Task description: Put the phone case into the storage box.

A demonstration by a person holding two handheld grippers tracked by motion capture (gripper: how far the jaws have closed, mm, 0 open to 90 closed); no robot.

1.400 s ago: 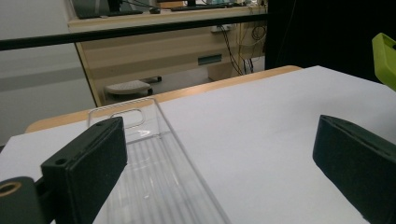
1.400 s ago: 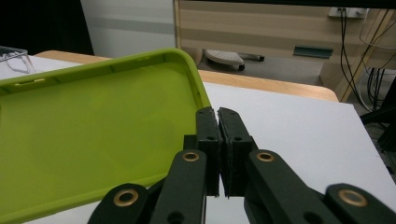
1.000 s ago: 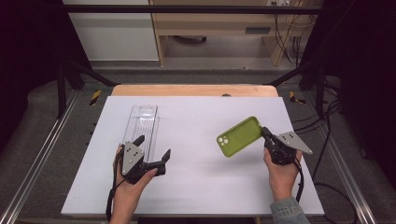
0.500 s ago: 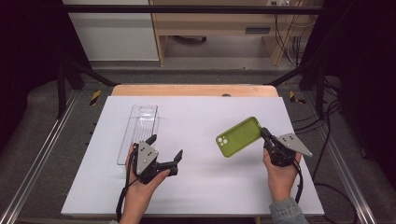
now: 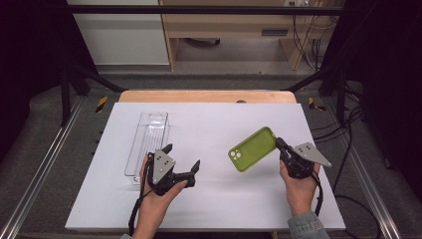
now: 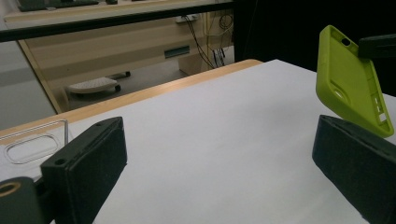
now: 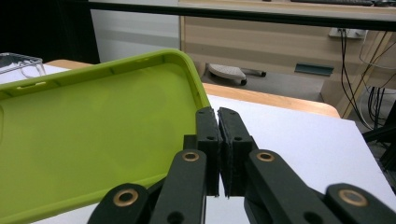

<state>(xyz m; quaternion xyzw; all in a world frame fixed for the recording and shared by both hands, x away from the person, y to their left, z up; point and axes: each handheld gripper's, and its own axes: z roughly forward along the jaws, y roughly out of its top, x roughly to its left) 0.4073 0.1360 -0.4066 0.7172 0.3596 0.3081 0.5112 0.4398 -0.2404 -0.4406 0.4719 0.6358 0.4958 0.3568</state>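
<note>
My right gripper (image 5: 281, 147) has its jaws pinched on the rim of the green phone case (image 5: 253, 149), held tilted above the worktop (image 5: 214, 124). It looks light and bendy; my left gripper (image 5: 181, 162), jaws wide and empty, should take the opposite edge.

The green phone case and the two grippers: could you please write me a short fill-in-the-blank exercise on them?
1. The right gripper is shut on the rim of the ____ phone case.
2. The left gripper has its jaws ____ with nothing between them.
3. The clear plastic case lies flat on the white ____.
4. In the high view, the clear plastic case lies nearer the ____ gripper.

Missing words: green; open; table; left
</note>
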